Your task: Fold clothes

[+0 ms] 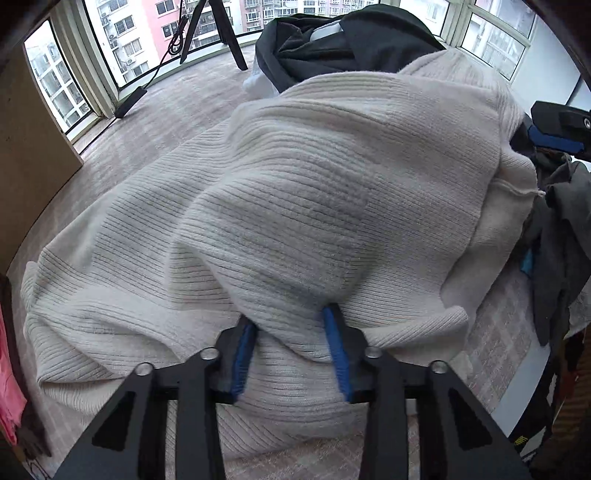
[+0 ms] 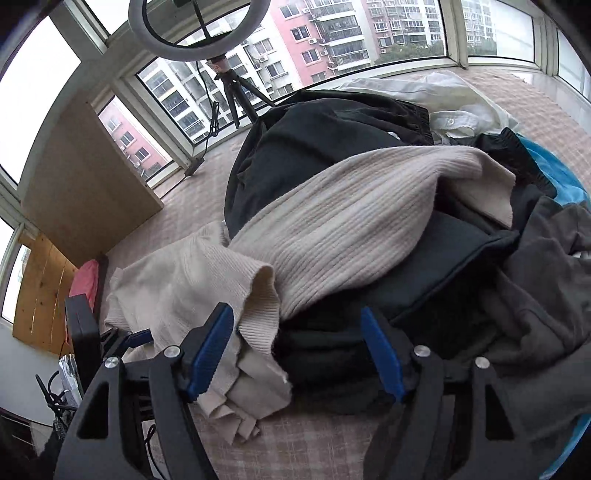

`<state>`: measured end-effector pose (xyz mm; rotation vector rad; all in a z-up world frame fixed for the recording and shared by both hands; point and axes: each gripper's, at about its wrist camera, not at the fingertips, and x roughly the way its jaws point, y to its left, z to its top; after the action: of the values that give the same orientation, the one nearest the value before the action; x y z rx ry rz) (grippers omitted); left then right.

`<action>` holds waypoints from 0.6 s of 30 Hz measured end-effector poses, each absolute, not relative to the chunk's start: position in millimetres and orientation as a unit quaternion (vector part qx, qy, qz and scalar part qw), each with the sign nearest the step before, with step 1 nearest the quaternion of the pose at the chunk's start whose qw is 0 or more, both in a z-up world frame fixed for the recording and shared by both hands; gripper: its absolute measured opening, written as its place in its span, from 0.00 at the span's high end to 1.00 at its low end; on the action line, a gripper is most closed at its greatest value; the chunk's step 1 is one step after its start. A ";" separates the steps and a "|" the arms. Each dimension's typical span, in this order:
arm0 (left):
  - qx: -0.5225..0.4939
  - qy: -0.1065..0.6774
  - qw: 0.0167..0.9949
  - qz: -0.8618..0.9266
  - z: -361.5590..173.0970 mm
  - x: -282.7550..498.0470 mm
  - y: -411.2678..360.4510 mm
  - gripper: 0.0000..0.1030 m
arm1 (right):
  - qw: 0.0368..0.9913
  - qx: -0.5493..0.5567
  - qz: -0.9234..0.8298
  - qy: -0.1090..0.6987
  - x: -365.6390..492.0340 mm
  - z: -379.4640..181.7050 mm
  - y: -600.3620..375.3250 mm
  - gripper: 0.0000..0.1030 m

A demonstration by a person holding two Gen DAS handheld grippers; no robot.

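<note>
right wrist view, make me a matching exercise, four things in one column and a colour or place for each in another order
Things:
1. ribbed sweater
2. ring light
3. folded cloth by the left edge
4. garment at the far right edge

Colour or place:
A. bright blue
B. cream, draped over the dark clothes
C. pink-red
D. on a tripod at the window

Pairs: 1-B, 2-D, 3-C, 4-A
</note>
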<state>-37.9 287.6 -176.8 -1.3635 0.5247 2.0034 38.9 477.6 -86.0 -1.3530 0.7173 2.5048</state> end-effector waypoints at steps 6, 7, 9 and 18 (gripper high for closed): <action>-0.492 0.106 0.327 0.800 -120.3 -40.2 199.9 0.93 | 0.042 -0.496 0.858 0.123 28.3 -99.6 430.7 0.31; -0.484 0.098 0.314 0.811 -109.6 -39.2 179.1 0.93 | 0.032 -0.501 0.857 0.117 27.7 -103.4 426.7 0.31; -0.479 0.069 0.286 0.827 -93.3 -36.1 135.0 0.93 | 0.018 -0.509 0.853 0.111 25.8 -112.7 420.0 0.33; -0.507 0.006 0.229 0.831 -110.4 -2.3 27.2 0.93 | -0.072 -0.539 0.838 0.051 21.3 -146.8 340.1 0.29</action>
<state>-2.3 27.2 -110.4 -1.3967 0.0167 2.2868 21.3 340.1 -146.8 -1.7748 0.1668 2.7592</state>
